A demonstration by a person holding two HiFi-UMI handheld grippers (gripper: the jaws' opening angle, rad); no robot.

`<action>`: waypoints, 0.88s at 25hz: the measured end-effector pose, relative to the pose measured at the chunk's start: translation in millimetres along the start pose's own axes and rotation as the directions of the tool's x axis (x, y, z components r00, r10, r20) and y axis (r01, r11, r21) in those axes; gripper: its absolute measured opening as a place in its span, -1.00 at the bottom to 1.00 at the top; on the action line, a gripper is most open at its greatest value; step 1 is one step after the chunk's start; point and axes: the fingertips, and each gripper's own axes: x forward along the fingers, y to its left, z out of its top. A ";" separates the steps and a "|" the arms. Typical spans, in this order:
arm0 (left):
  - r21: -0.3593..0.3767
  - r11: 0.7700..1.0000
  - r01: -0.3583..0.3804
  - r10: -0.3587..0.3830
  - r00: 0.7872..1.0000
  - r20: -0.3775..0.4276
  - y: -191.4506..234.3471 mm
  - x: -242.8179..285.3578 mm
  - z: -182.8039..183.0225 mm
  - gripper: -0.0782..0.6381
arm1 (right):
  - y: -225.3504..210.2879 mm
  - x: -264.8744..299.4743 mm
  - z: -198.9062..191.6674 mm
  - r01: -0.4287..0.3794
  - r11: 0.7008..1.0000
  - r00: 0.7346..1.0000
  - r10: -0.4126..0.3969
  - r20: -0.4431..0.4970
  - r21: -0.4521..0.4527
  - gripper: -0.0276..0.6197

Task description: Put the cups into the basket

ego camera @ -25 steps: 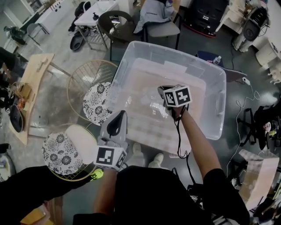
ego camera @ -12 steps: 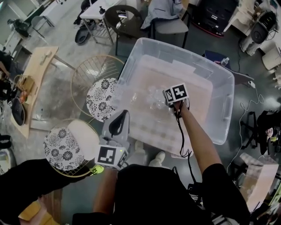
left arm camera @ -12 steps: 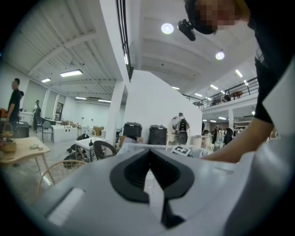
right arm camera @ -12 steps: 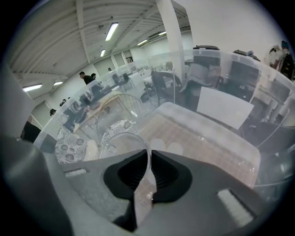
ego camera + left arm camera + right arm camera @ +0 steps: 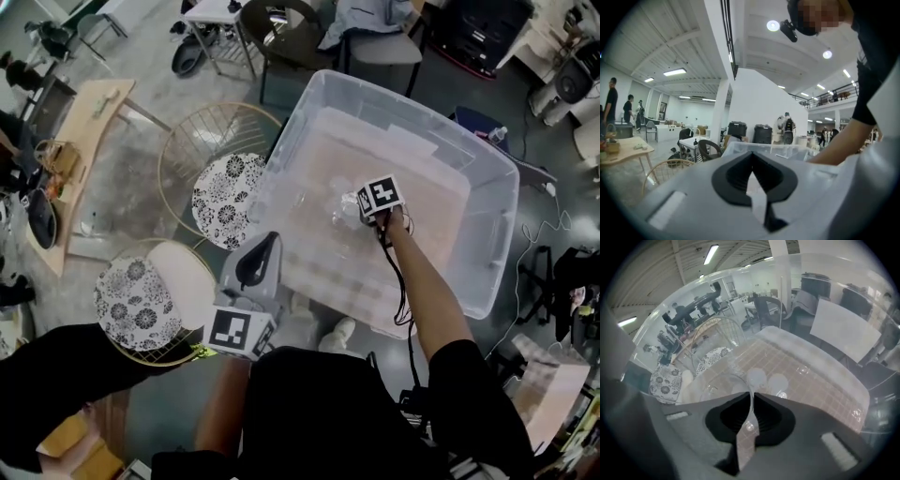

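Note:
A big clear plastic bin stands on the floor in front of me. My right gripper reaches steeply down into it, shut on the rim of a clear cup, whose thin wall runs between the jaws. Two more clear cups lie on the bin's bottom just beyond it; in the head view they show as faint glints. My left gripper hovers outside the bin's near left wall, pointing roughly level, jaws shut with nothing between them. The bin's rim shows past its tips.
Two round wire-frame stands with floral tops sit left of the bin. A wooden table is further left, chairs and a dark round chair behind the bin. Cables trail on the right.
My right gripper has sunk deeper into the bin with the clear cup in it. The left gripper has stayed at the bin's near left side.

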 end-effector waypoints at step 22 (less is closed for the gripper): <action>-0.026 1.000 -0.016 0.015 1.000 -0.024 11.3 -4.0 -14.3 -0.77 | 3.3 22.6 -18.6 -0.055 0.998 0.998 0.056 -0.042 0.011 -0.68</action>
